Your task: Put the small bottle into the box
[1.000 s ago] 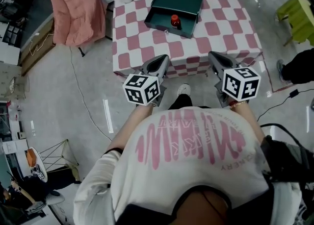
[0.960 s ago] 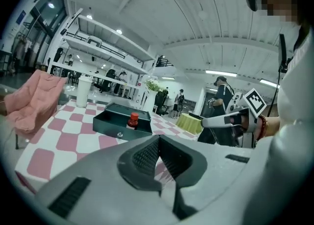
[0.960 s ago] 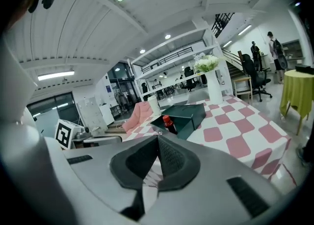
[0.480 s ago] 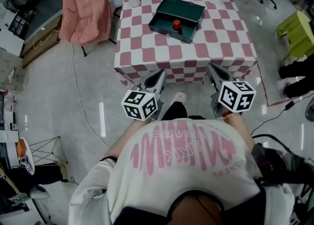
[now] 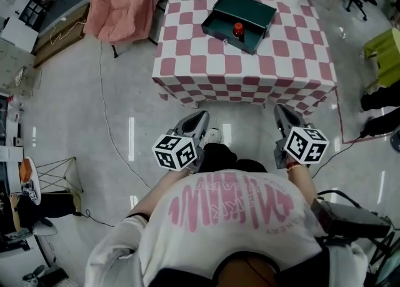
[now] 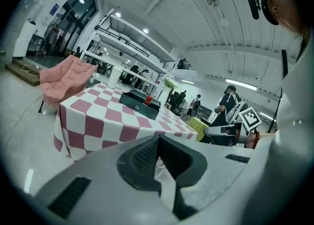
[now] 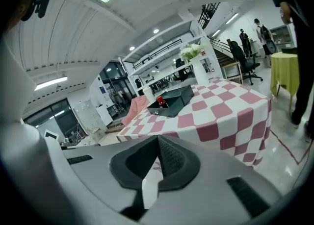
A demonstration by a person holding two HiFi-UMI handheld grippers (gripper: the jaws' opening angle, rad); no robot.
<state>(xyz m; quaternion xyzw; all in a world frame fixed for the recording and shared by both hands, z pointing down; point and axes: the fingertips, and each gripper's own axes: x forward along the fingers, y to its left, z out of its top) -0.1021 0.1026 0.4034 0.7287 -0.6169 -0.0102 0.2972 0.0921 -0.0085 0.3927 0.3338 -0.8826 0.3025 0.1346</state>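
Tongs pressed together and empty on both sides: the left tongs and right tongs are held well short of a pink-and-white checked cloth-covered worktop at 12 o'clock. On it, a small red bottle stands inside an open dark green rectangular box, near its 6 o'clock wall.

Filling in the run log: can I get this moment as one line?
bottle: in box | left gripper: shut, empty | right gripper: shut, empty | both: short of table
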